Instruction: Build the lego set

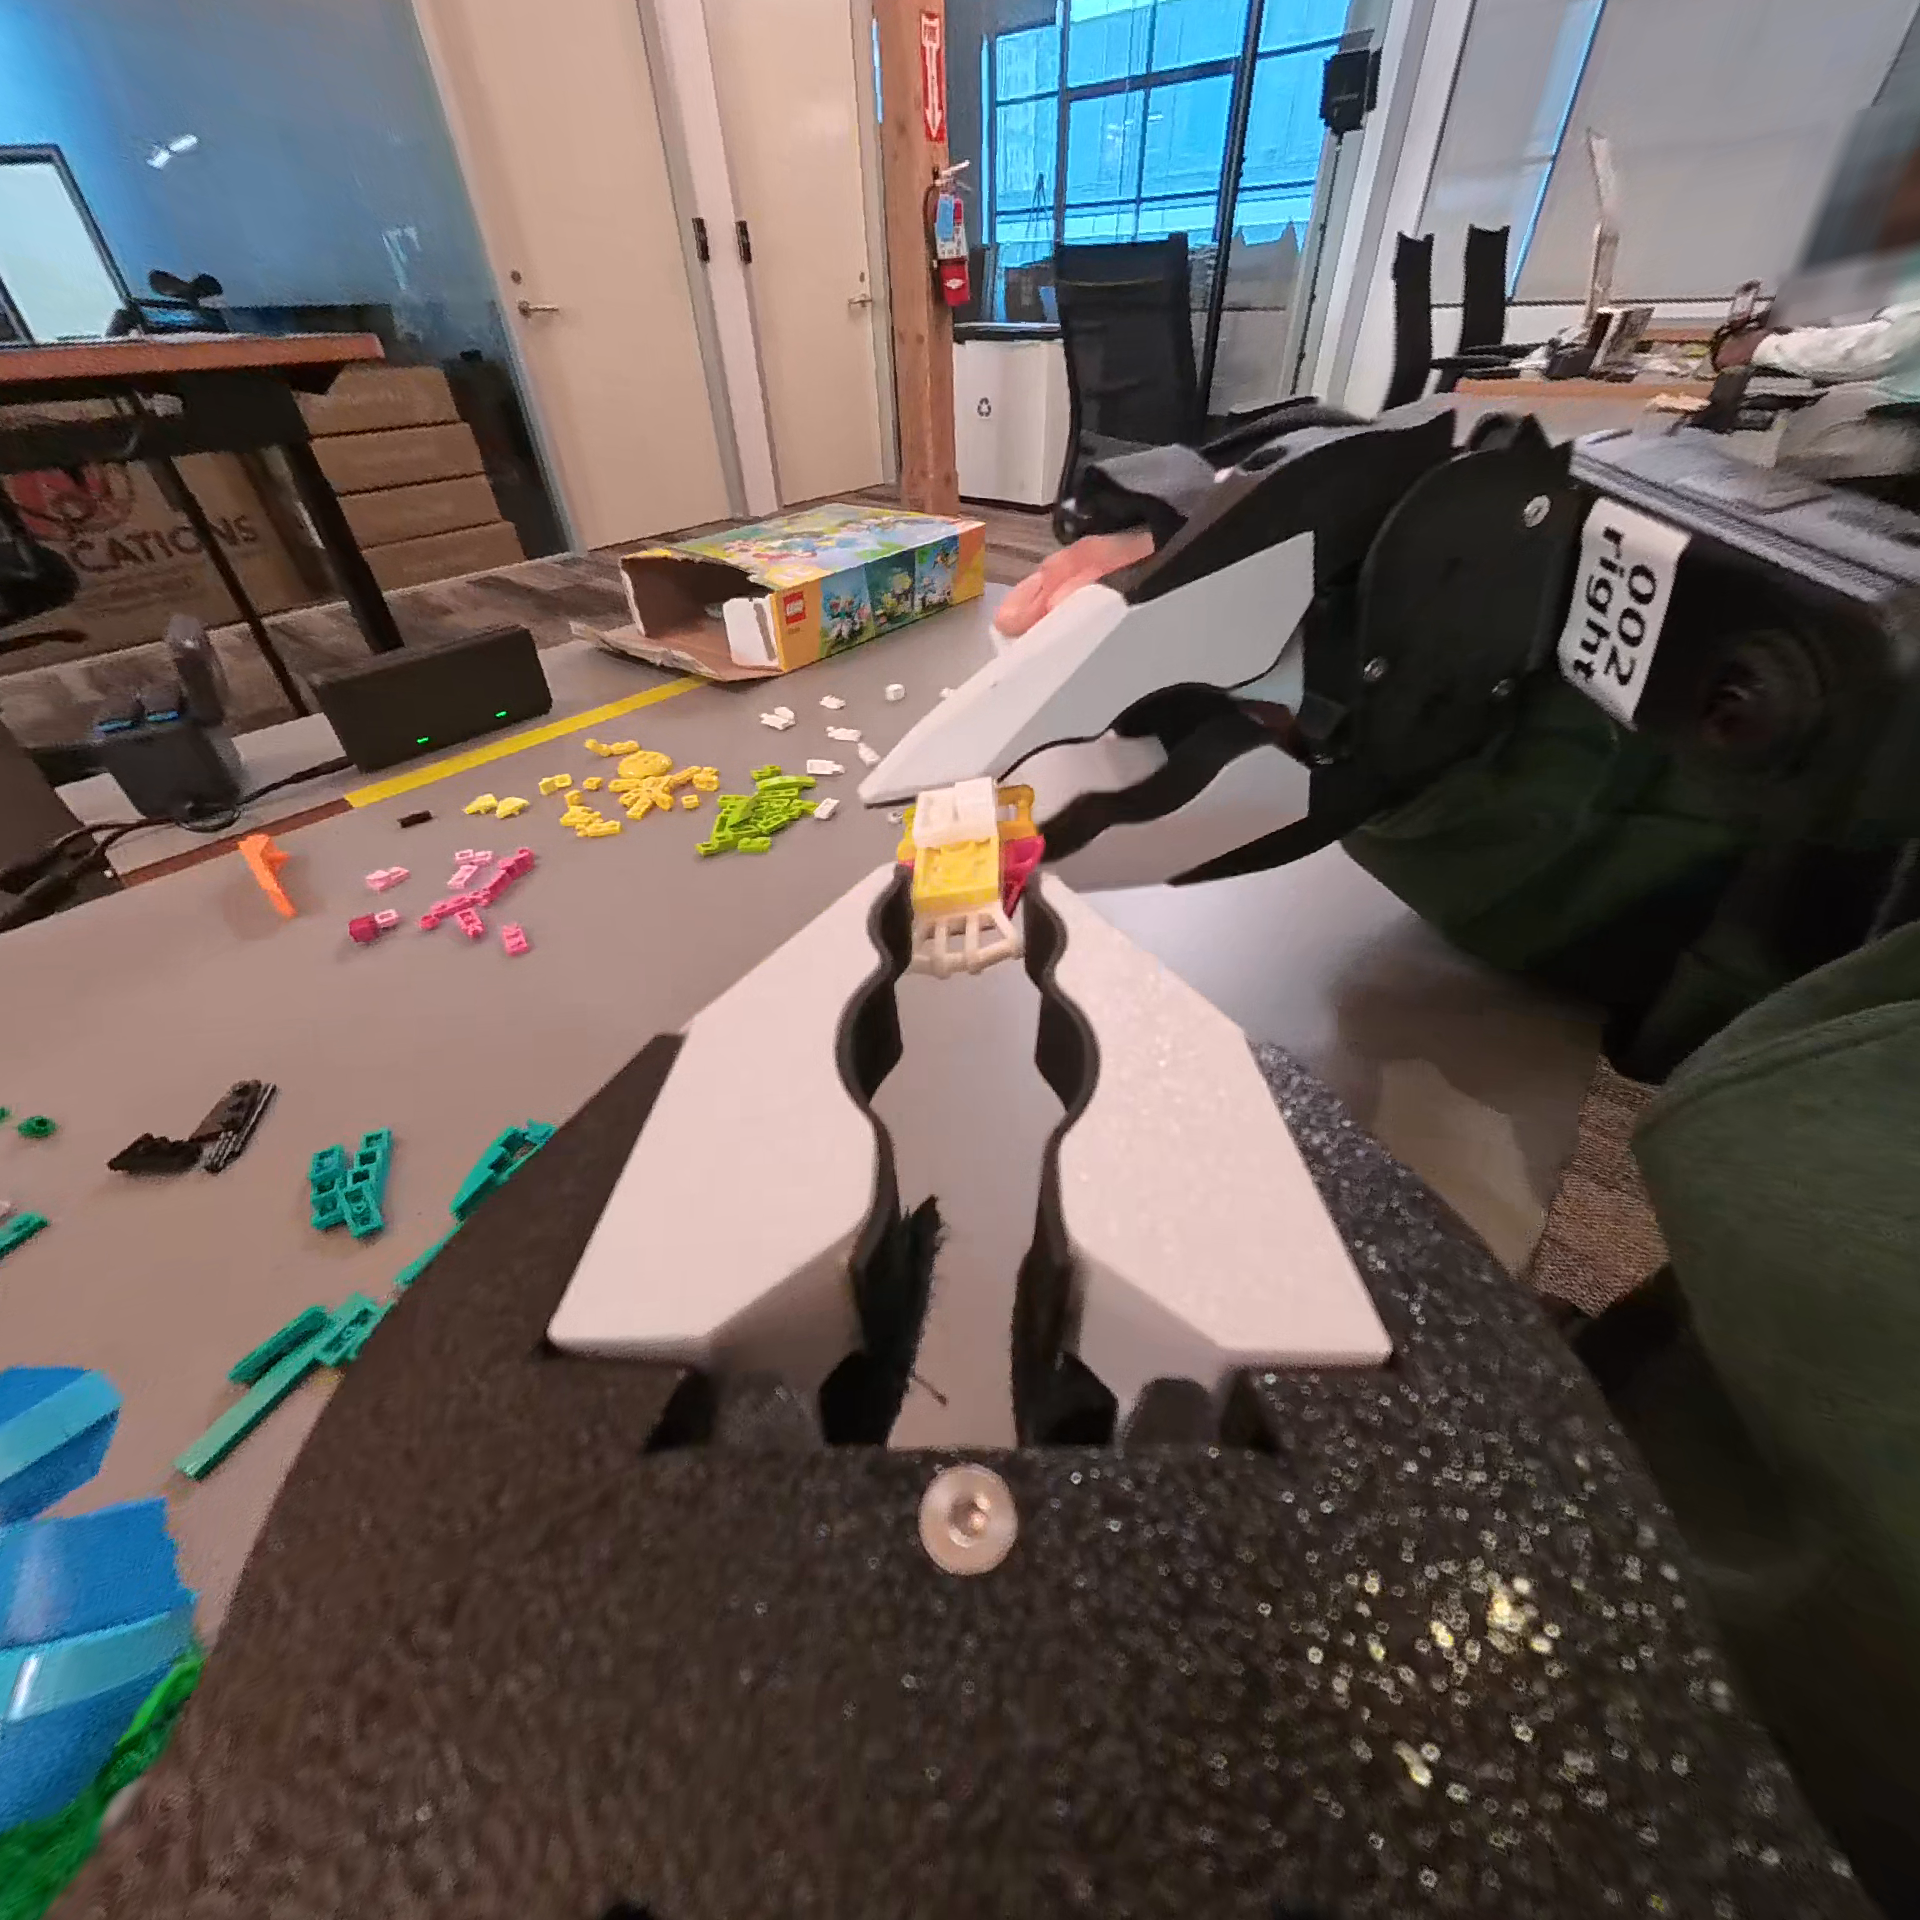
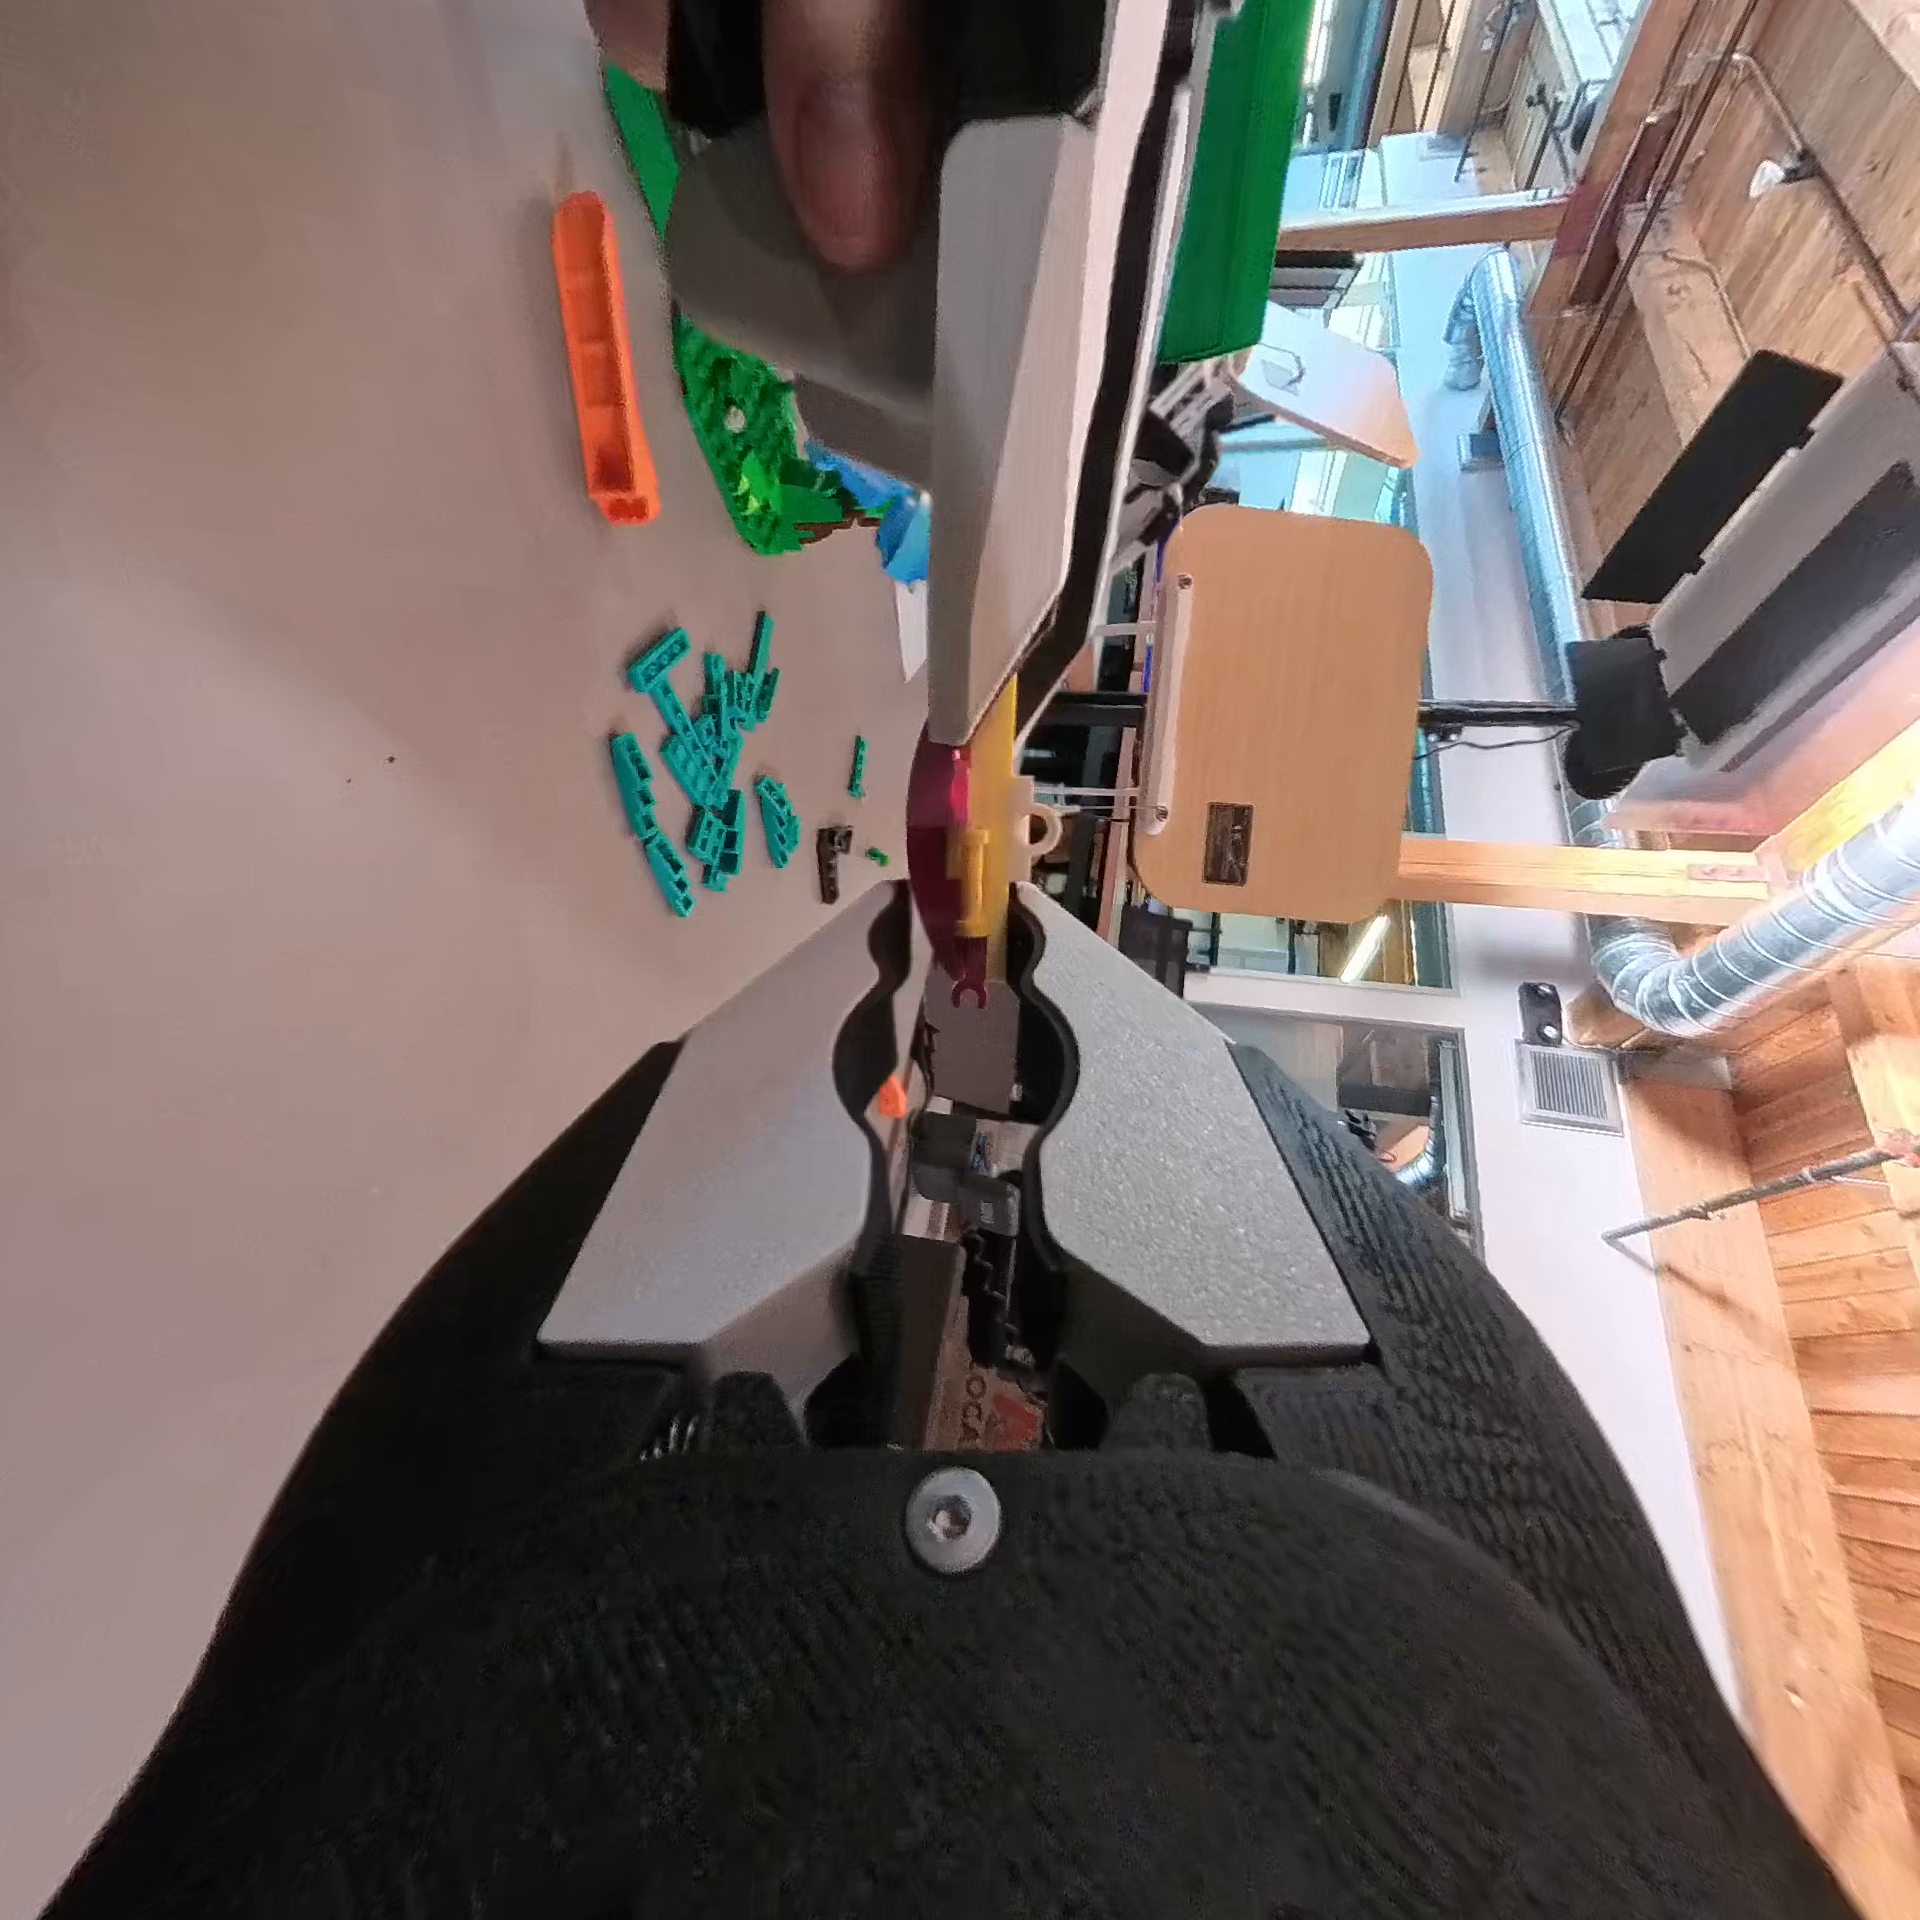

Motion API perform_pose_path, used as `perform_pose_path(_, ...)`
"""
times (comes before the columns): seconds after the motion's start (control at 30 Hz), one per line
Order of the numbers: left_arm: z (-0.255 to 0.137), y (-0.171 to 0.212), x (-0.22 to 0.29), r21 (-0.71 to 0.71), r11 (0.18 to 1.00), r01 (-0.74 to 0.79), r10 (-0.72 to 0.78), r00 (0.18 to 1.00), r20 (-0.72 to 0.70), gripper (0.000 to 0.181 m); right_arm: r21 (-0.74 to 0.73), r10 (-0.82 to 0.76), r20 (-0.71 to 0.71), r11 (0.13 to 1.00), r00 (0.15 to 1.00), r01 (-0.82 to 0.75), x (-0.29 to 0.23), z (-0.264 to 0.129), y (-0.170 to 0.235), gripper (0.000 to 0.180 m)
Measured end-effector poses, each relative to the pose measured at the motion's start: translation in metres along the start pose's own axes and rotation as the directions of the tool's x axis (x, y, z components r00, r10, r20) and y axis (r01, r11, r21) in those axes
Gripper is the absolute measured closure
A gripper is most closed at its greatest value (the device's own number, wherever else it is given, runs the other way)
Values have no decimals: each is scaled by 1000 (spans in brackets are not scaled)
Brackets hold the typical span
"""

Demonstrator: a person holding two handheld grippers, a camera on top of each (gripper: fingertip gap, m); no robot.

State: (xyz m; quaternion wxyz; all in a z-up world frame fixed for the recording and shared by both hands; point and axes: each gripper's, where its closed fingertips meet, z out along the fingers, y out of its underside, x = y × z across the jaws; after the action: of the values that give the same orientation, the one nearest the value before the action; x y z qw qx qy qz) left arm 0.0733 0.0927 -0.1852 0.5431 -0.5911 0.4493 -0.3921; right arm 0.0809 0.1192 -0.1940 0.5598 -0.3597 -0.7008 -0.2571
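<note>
A small lego assembly (image 1: 958,868) of yellow, white and magenta pieces, with a white claw-like part at its near end, is held above the grey table (image 1: 623,997). My left gripper (image 1: 964,896) is shut on it at the fingertips. My right gripper (image 1: 966,821) comes in from the right and grips the same assembly at its far end. In the right wrist view the right gripper (image 2: 961,914) is shut on the magenta and yellow assembly (image 2: 951,842), and a left gripper finger (image 2: 997,499) reaches down from the top onto it.
Sorted piles lie on the table: yellow (image 1: 634,790), lime (image 1: 758,821), pink (image 1: 468,894), teal (image 1: 353,1174) and white bricks (image 1: 831,717). An orange separator (image 1: 265,873), an open lego box (image 1: 810,592) and a blue and green build (image 1: 73,1558) are also there. Left and right tips are no more than a few centimetres apart.
</note>
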Motion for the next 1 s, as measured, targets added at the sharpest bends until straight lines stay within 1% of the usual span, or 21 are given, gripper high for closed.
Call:
perform_pose_path(0.03,2,2,0,0,1000,-4,4,1000,16,161,16,3,14,1000,1000,-3,-5,0,2,158)
perform_pose_path(0.1,5,7,0,-14,999,-33,33,999,43,162,29,23,39,999,999,-24,-17,-1,13,143)
perform_pose_path(0.13,6,9,3,-23,998,-51,52,998,40,162,16,53,47,998,997,-54,-23,-2,23,139)
perform_pose_path(0.2,6,9,2,-25,996,-85,86,994,63,162,-8,164,49,987,985,-163,-32,-5,45,132)
perform_pose_path(0.27,7,9,1,-23,994,-103,104,992,77,162,-5,309,23,951,951,-309,-38,-8,66,130)
perform_pose_path(0.33,13,10,-1,-10,994,-111,111,990,89,162,15,468,-26,884,883,-468,-39,-12,86,129)
perform_pose_path(0.4,21,12,-4,8,990,-142,141,984,113,162,66,609,-61,793,791,-606,-36,-16,99,130)
perform_pose_path(0.5,36,14,-10,16,974,-227,221,961,164,162,153,757,-106,653,645,-742,-28,-19,115,130)
perform_pose_path(0.6,48,17,-16,15,957,-291,282,939,197,162,166,805,-157,593,572,-788,-23,-22,133,133)
perform_pose_path(0.7,53,18,-17,27,953,-302,291,937,196,162,190,839,-181,542,513,-819,-20,-25,143,135)
perform_pose_path(0.9,51,24,-12,51,961,-271,259,950,173,162,219,883,-189,465,430,-858,-17,-28,156,138)
perform_pose_path(1.0,50,26,-10,46,959,-280,269,948,168,162,225,897,-188,435,399,-872,-18,-28,161,138)
